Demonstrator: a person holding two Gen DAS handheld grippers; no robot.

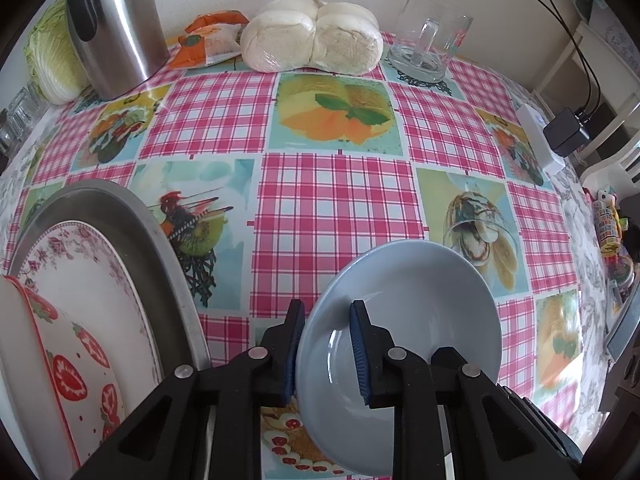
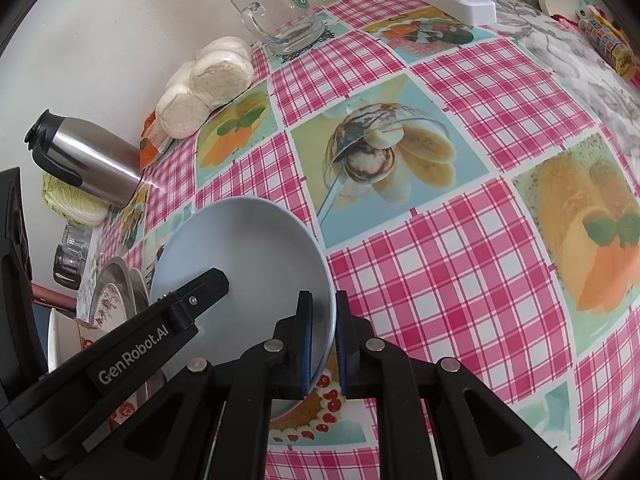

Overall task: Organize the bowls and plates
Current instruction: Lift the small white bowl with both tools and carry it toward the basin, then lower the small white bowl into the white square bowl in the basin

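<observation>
Blue bowl point(image 1: 416, 320) rim pinched between left tongs point(image 1: 326, 354) and right tongs point(image 2: 322, 344).

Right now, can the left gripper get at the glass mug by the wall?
Probably not yet. The left gripper is shut on the blue bowl, which the right gripper also clamps. The glass mug stands across bare tablecloth; the bowl must go first.

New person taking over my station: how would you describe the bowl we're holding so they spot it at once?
Start at the table with the pink checked cloth; on its left side sits a metal tray of patterned dishes. Just right of that tray is the bowl, gripped on opposite rims by the left gripper and right gripper. It is plain pale blue, unlike the flowered plate and strawberry dish.
</observation>
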